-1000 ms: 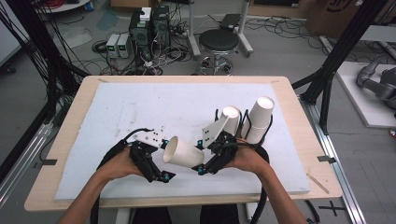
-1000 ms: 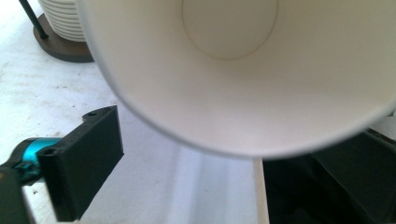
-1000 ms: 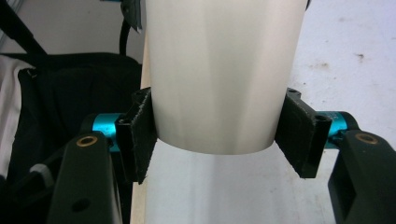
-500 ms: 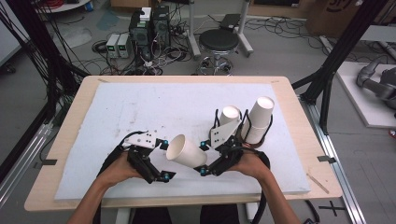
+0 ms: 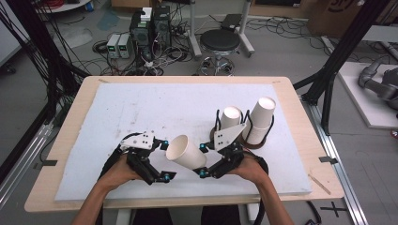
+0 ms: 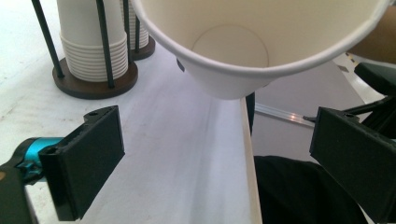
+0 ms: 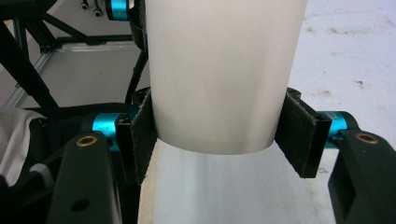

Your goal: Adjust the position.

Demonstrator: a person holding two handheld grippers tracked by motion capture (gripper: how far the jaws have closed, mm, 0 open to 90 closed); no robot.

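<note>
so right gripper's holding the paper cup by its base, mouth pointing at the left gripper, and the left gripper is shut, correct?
Not quite. The left gripper is open: in the left gripper view its jaws stand wide apart with nothing between them. The rest holds: the right gripper clamps the paper cup near its base, mouth toward the left gripper.

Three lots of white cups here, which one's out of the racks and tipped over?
The single paper cup clamped in the right tool, mouth facing the left tool. The other two are stacks standing in the racks.

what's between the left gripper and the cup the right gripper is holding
Nothing. In the left gripper view only bare white table mat lies between the open left gripper and the paper cup overhead.
</note>
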